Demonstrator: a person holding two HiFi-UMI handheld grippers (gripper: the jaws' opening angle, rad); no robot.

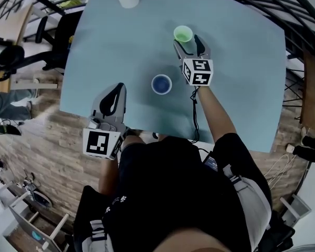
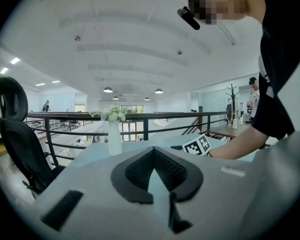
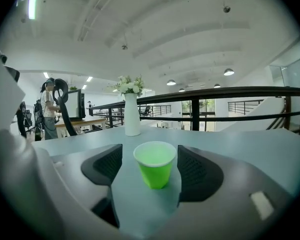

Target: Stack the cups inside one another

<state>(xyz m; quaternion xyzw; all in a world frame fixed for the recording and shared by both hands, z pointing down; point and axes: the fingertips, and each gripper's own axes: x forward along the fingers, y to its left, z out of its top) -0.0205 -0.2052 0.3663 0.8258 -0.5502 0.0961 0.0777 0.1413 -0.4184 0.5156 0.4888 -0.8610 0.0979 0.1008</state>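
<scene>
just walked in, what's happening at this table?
A person with a gripper in each hand is stacking cups on a pale blue table. The right gripper has its fingers open on either side of the upright green cup, not pressing on it. The blue cup stands apart, nearer the person; nothing is nested yet. The left gripper is shut and empty near the table's near edge.

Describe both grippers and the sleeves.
Both the left gripper and right gripper have pale grey shells with black ribbed pads and a white cube bearing black square markers. A thin black cable runs back from the right one. The person wears a black short-sleeved top.
</scene>
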